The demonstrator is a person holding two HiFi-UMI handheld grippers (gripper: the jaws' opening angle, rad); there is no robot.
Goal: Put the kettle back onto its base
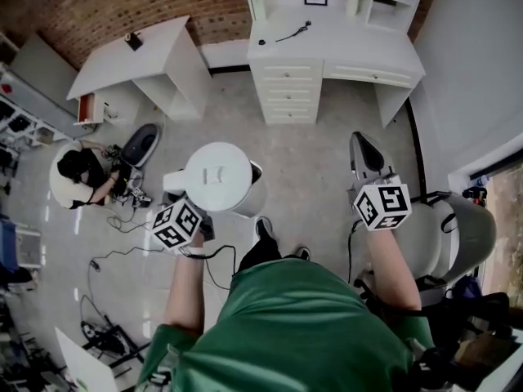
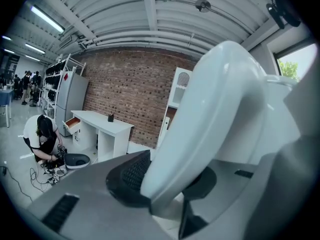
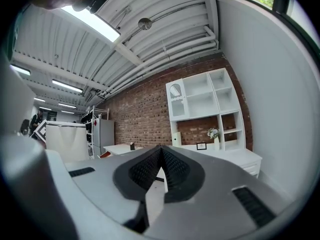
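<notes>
Grippers number two: left gripper (image 2: 167, 181) pinches the smooth curved handle (image 2: 210, 114) of one rounded white kettle (image 1: 219, 176), held above the floor at left; right gripper (image 3: 161, 169) pressed together, empty; farther, two white desks (image 1: 327, 43) by rough brick wall (image 1: 122, 6)

Red brick wall (image 1: 122, 2), white drawer desk (image 1: 327, 47), smaller white desk (image 1: 135, 60), pale floor (image 1: 310, 162), ceiling strip light (image 3: 95, 24)

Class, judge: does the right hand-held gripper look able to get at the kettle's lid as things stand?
Probably yes: the right hand-held gripper is empty, jaws together, and nothing stands between it and the kettle's lid.
</notes>
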